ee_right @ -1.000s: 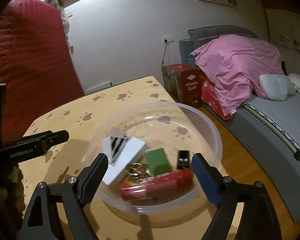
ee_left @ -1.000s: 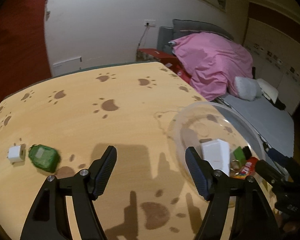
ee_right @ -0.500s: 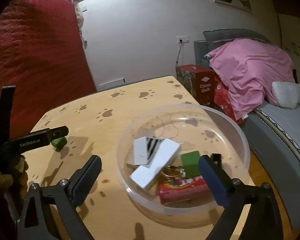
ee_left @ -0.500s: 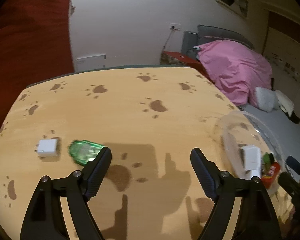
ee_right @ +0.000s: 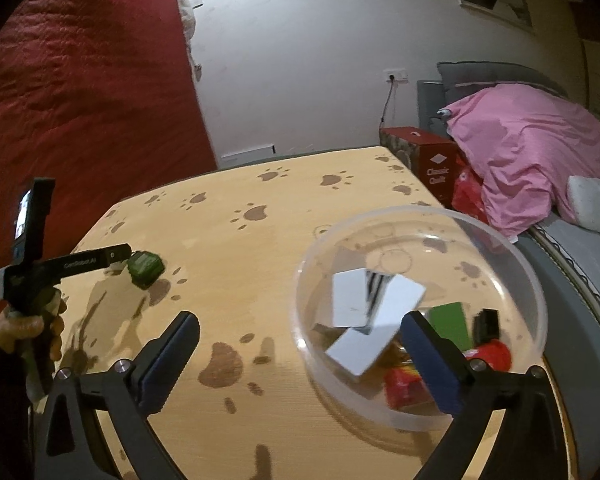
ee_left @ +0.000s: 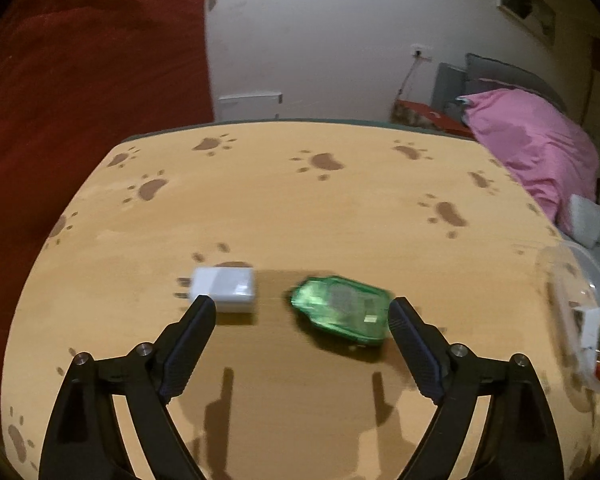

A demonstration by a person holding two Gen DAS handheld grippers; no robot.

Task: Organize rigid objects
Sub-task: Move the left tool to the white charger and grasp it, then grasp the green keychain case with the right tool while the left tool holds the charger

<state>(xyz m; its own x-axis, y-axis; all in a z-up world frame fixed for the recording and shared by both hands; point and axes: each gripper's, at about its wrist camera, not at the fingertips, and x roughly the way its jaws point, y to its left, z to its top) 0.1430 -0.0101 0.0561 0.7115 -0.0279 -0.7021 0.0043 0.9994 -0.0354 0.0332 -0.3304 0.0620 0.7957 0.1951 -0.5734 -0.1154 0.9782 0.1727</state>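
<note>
The left gripper [ee_left: 298,314] is held with its jaws wide apart and empty, above the paw-print table [ee_left: 300,208]. Two loose items lie just ahead of the fingertips. The white charger block [ee_left: 225,289] sits directly beyond the left fingertip, partly overlapped by it in the left wrist view. The green translucent case [ee_left: 342,311] lies inside the jaw span, close to the right fingertip. The two items are near each other but not touching.

The right gripper [ee_right: 300,338] is also spread open and holds nothing. The clear plastic bowl [ee_right: 528,280] stands on the table beyond its right finger, which overlaps the near rim in the right wrist view. The bowl holds white cards, a green block, a small black item and a red packet.

Handling judgement: the green case appears to be a hard, glossy plastic shell, light and probably slippery. Its top is rounded, so it is best gripped across the narrow width, on the flatter side walls, low and near the middle. A grip on the curved ends may squeeze it out of the pads. The charger block appears rigid, compact and flat-sided; opposing flat faces should give a secure hold. Whether its prongs are extended cannot be determined, because of blur.
</note>
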